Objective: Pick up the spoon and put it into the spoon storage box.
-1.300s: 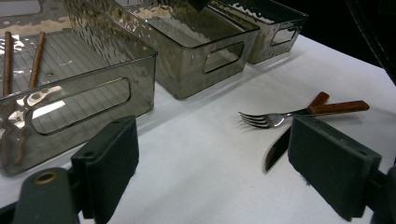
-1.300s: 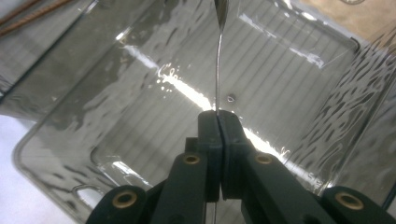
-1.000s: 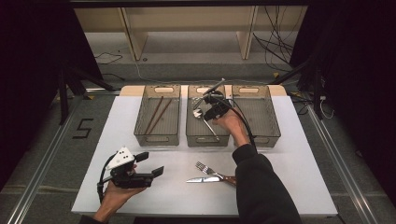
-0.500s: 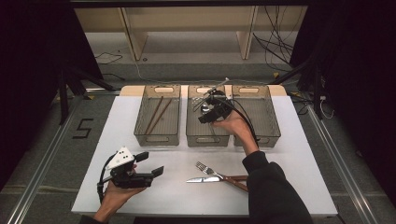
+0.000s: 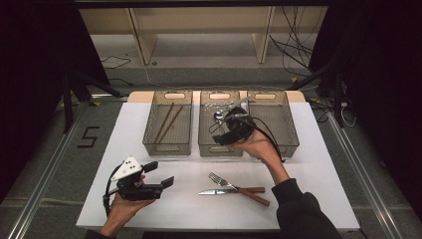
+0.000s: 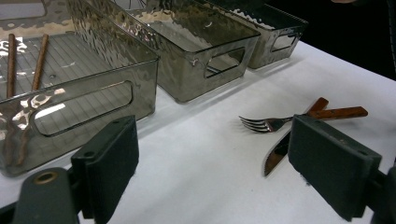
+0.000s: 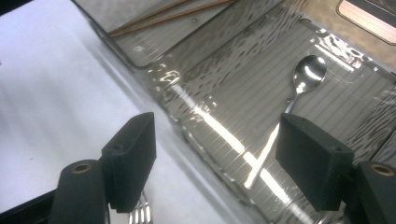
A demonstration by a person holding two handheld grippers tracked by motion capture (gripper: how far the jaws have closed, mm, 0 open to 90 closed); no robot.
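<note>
The spoon (image 7: 299, 88) lies flat on the ribbed floor of the middle bin (image 5: 209, 144), ahead of and below the right gripper (image 7: 215, 154), whose 2 jaws stand apart and empty above it; being thin, stiff, slick steel, it will probably handle best pinched across its narrow handle rather than its rounded bowl. The left gripper (image 6: 224, 172), also spread wide and holding nothing, looks onto the fork (image 6: 266, 123) and knife (image 6: 280, 151) crossed on the table (image 5: 318, 164) just beyond its jaws, while the right gripper view shows the spoon's handle and the 2 chopsticks (image 7: 168, 14) in the neighbouring bin.

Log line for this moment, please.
right gripper: open, above middle bin | spoon: in bin | left gripper: open, idle | fork, knife: on table
</note>
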